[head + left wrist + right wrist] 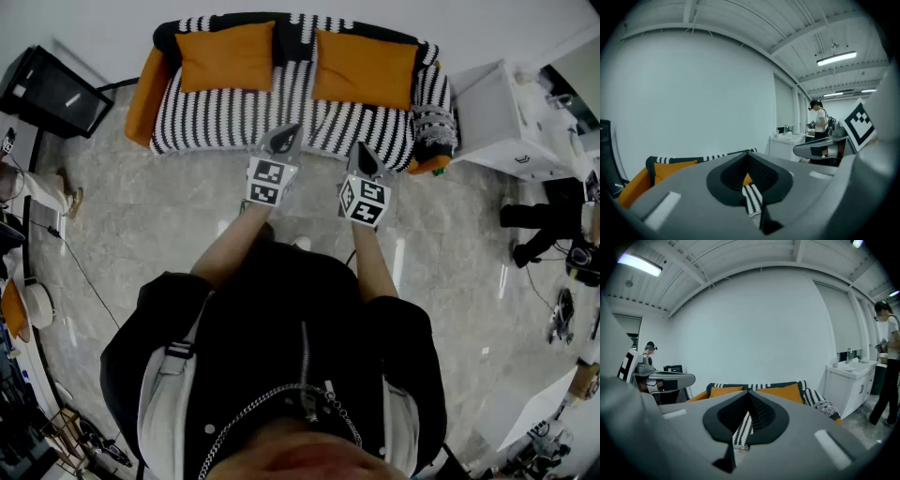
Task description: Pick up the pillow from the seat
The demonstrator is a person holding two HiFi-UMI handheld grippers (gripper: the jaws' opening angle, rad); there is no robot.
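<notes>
Head view, looking steeply down: a person in a dark jacket is seen standing on a pale marble floor [169,225], facing a black-and-white striped sofa [234,117] at twelve o'clock. Two orange pillows are propped upright on the seat against the backrest, as cushions are usually left. The pillow at eleven o'clock [225,56] and the pillow at one o'clock [364,67] are set apart by a strip of striped backrest. Which of the two is meant by the task cannot be told.

The left claw [284,139] and the right claw [362,159] are held out side by side, with their tips over the front edge of the seat and well short of either pillow. In the left gripper view the left claw [749,161] is seen fully closed with nothing gripped; only sofa stripes show beyond its tips. The same is seen of the right claw [749,404] in the right gripper view, which is aimed toward the sofa's middle.

This is judged to be a ready stance ahead of a reach, since nothing has been touched yet. A claw would have to be opened before a soft, bulky pillow could be pinched. A white cabinet [502,122] stands at two o'clock, beside the sofa's arm.
</notes>
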